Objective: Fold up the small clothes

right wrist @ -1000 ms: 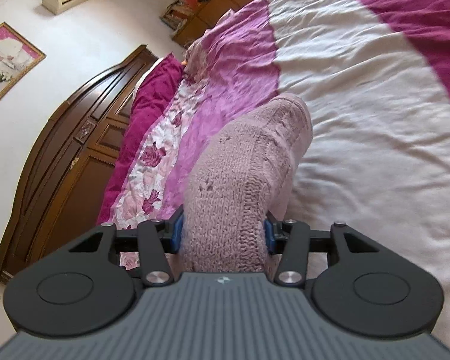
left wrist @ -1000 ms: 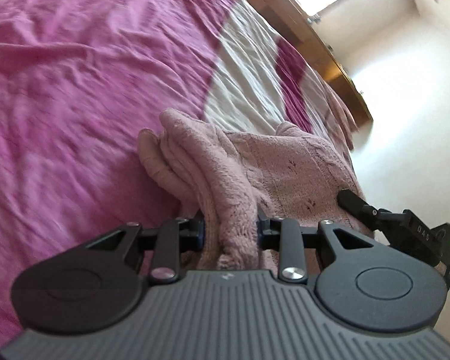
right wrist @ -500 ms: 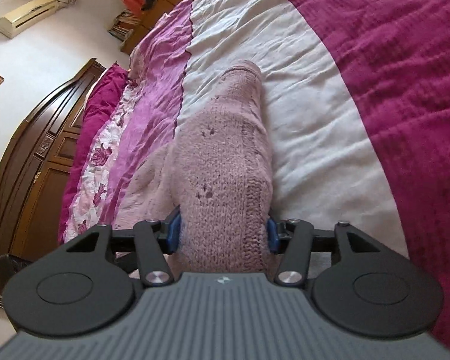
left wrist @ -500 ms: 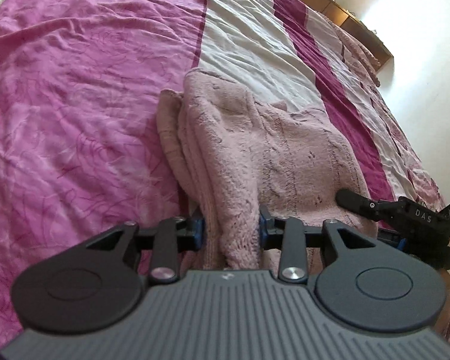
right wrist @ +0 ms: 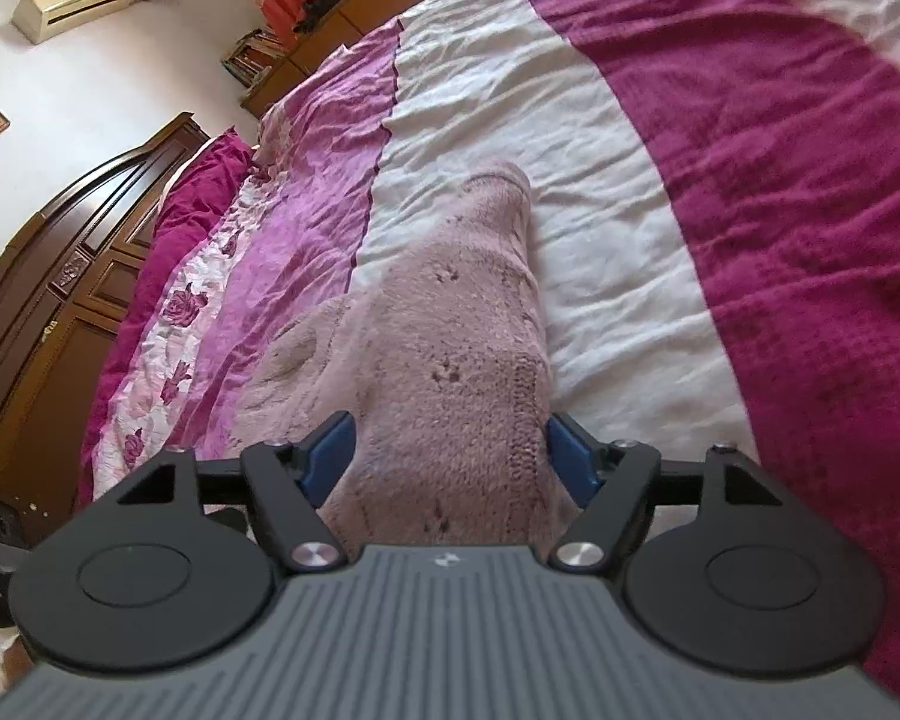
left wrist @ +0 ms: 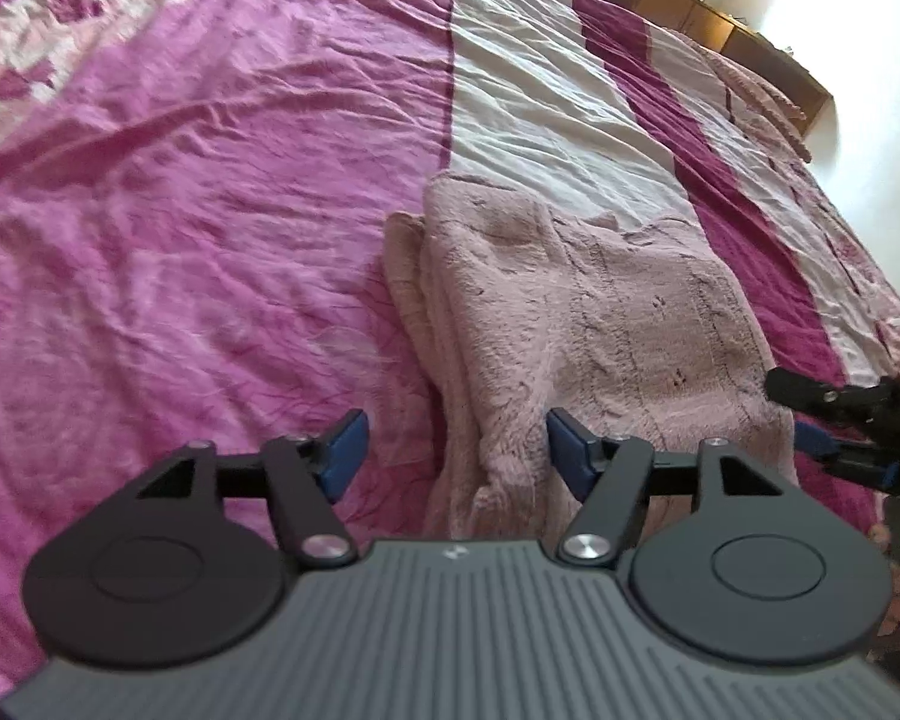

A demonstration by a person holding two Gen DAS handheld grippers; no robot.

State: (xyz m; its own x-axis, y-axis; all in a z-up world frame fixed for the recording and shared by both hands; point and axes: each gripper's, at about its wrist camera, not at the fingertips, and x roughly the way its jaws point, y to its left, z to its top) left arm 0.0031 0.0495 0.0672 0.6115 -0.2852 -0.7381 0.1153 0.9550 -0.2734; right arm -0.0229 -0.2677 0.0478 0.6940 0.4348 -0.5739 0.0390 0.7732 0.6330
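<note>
Pink knit garment (left wrist: 600, 312) near edge hidden behind both opening grippers' housings.

Both wrist cameras sit low and close, angled down across the bed (left wrist: 210, 210). They share the pink knit garment (left wrist: 600, 324) (right wrist: 450, 360).

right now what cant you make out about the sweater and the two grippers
- Left wrist view: near hem of the pink knit sweater is hidden behind the left gripper, whose jaws are opening around it.
- Right wrist view: the right gripper, jaws opening, covers the sweater's near end.
- Left wrist view: the right gripper is cut off by the right edge.
- Both views: the folded layers underneath are covered by the top layer.
</note>
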